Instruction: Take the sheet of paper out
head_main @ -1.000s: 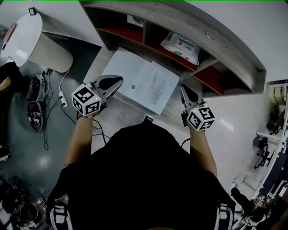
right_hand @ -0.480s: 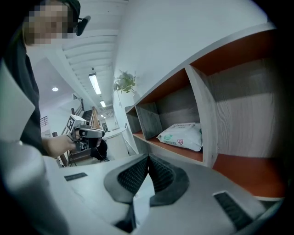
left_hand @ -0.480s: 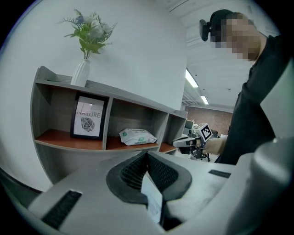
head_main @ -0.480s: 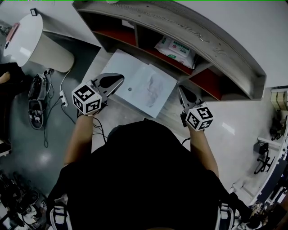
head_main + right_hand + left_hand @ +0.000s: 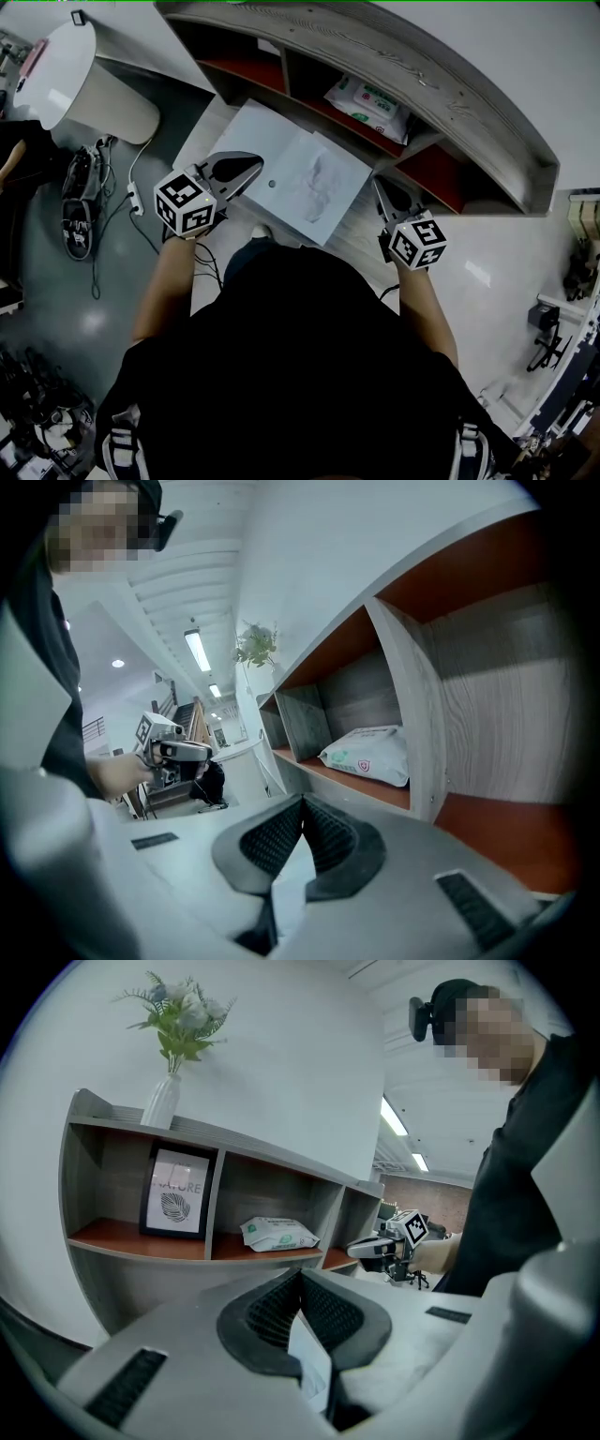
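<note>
A white sheet of paper (image 5: 291,169) with a faint drawing hangs flat in front of the wooden shelf (image 5: 450,89). My left gripper (image 5: 251,167) is shut on its left edge. Between those jaws the sheet (image 5: 311,1365) shows edge-on, in the left gripper view (image 5: 300,1275). My right gripper (image 5: 380,184) sits at the sheet's right corner. Its jaws (image 5: 302,804) are shut, with a pale strip of the sheet (image 5: 289,885) below the tips. Each gripper view shows the other gripper across the sheet.
The shelf has red-floored compartments. One holds a pack of wipes (image 5: 367,101), another a framed print (image 5: 176,1192), and a vase of flowers (image 5: 167,1091) stands on top. A white round table (image 5: 56,70), a power strip (image 5: 134,197) and shoes (image 5: 77,216) are at the left.
Both grippers and the sheet have shifted slightly together. Both grips are unchanged.
</note>
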Demonstrator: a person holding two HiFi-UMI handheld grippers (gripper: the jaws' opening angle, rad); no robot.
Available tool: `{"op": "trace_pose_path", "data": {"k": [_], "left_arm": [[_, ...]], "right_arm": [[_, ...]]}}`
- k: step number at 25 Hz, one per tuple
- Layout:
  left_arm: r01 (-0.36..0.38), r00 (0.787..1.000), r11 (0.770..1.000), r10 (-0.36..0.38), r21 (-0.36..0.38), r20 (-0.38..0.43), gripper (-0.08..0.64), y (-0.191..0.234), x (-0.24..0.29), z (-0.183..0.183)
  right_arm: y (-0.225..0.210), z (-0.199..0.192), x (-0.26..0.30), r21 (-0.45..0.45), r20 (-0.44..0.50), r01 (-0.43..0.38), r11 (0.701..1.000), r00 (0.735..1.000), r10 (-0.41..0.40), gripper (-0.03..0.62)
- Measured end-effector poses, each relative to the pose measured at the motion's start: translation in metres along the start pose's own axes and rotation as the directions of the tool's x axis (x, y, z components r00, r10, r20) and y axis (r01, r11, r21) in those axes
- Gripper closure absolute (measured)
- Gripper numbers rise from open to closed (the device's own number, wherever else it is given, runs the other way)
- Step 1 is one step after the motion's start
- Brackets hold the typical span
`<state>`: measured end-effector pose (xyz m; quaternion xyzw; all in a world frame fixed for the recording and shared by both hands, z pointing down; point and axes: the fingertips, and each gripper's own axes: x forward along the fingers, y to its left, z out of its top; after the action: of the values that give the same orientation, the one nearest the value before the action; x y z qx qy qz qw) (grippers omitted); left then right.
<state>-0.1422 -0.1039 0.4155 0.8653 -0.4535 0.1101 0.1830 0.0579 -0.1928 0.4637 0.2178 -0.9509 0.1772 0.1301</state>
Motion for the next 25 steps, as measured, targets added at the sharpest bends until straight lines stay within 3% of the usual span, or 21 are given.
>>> {"op": "trace_pose_path", "data": {"k": [7,19,25], "left_arm": [[0.022,1.0,1.0,-0.022,-0.009,-0.003,0.538,0.002,0.005,-0.005],[0.173,0.985,0.985,-0.173,0.0,-0.003,0.538,0.015,0.025,-0.002],[0.215,0.976,0.977,-0.215,-0.009,-0.035,0.538,0.033,0.037,-0.008]], "right_arm": [[0.001,-0.002,0.001,0.009,0.009,0.02,1.0,1.0,-0.02,0.58],[-0.008,-0.016,0.003,0.049,-0.008,0.127,0.991,0.992,-0.126,0.58],[-0.012,-0.024,0.005,0.08,-0.023,0.184,0.98,0.983,-0.182,0.578]]}}
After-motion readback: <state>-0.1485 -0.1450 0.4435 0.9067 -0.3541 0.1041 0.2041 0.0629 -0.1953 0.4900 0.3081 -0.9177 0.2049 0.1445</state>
